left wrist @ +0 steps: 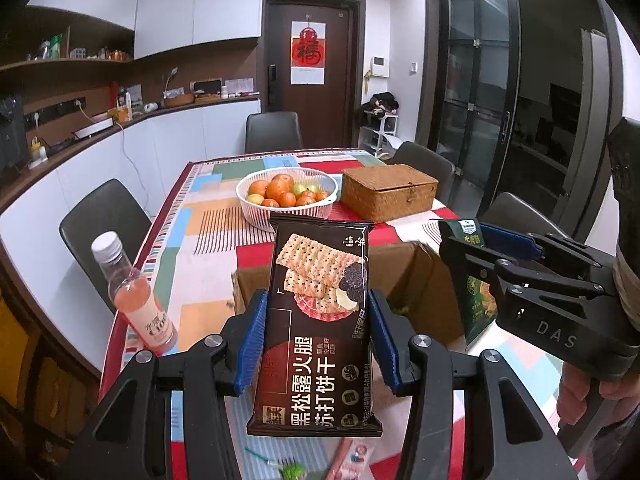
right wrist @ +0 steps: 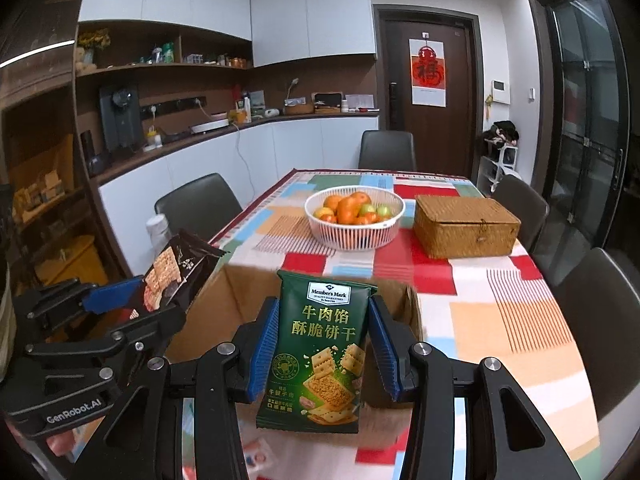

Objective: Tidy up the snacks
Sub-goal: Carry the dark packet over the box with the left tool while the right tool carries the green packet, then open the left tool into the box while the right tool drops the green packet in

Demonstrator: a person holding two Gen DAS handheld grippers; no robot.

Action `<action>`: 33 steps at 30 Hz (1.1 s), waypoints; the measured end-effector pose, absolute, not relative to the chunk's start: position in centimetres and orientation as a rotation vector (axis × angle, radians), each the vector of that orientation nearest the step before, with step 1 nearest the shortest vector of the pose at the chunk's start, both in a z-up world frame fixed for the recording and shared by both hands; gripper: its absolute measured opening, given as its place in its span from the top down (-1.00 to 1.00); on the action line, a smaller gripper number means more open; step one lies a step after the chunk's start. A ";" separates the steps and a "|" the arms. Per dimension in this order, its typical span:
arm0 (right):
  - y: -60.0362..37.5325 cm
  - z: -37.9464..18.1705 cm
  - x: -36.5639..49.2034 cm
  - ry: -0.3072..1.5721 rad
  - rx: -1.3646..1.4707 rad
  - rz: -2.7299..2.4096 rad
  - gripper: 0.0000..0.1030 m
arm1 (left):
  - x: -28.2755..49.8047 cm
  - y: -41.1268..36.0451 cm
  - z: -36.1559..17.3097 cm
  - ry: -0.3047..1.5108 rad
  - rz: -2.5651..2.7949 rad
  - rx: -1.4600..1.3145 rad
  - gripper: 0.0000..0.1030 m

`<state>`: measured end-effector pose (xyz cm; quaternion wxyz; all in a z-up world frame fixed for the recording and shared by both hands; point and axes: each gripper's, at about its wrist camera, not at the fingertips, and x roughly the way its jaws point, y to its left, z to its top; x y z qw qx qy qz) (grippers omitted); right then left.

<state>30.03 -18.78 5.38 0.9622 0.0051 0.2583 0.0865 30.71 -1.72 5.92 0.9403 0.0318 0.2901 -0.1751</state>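
Observation:
My left gripper (left wrist: 316, 340) is shut on a dark brown cracker packet (left wrist: 320, 320), held upright above an open cardboard box (left wrist: 404, 272). My right gripper (right wrist: 324, 344) is shut on a green Member's Mark cracker packet (right wrist: 320, 352), also held over the box (right wrist: 224, 300). The right gripper (left wrist: 472, 248) with its green packet (left wrist: 476, 300) shows at the right of the left wrist view. The left gripper (right wrist: 132, 300) with the brown packet (right wrist: 176, 272) shows at the left of the right wrist view.
A pink drink bottle (left wrist: 132, 292) stands near the table's left edge. A white fruit basket (left wrist: 286, 194) and a woven lidded box (left wrist: 388, 190) sit farther back on the patterned tablecloth (left wrist: 200, 240). Small wrappers (left wrist: 348, 456) lie under the left gripper. Dark chairs surround the table.

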 end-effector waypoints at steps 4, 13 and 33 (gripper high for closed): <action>-18.8 5.6 32.4 0.528 0.010 0.170 0.12 | 33.2 -2.2 5.2 0.633 -0.352 0.049 0.06; -19.5 2.9 36.5 0.622 0.029 0.143 0.11 | 36.5 -4.1 2.4 0.721 -0.325 0.095 -0.16; -16.8 3.5 28.8 0.553 -0.011 0.159 -0.18 | 26.5 0.8 3.3 0.640 -0.267 0.100 -0.24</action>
